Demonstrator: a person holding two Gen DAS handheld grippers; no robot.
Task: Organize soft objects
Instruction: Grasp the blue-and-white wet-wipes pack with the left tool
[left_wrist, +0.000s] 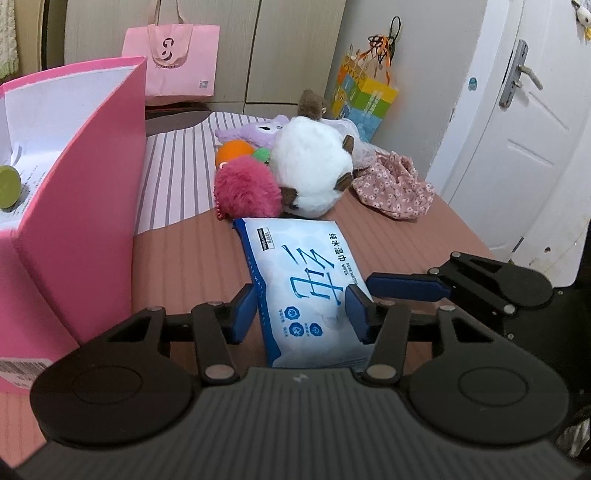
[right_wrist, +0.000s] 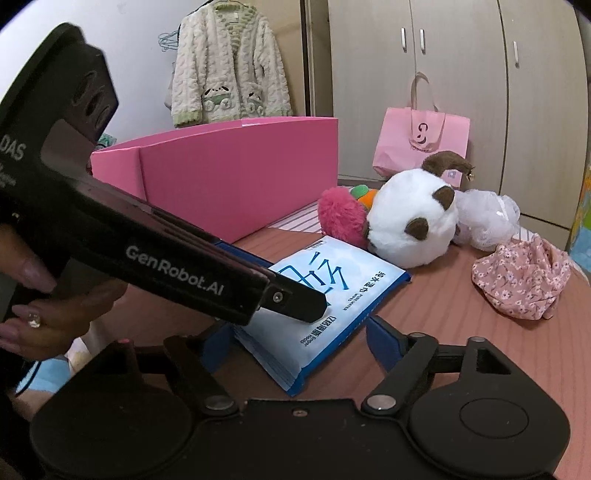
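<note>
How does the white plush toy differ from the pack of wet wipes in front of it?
The white plush toy is round, furry and white with brown patches; the pack of wet wipes is flat, smooth and blue-white with printed writing. The toy lies free in the pile; the pack sits between the left gripper's blue fingers. Both rest on the brown mat.
</note>
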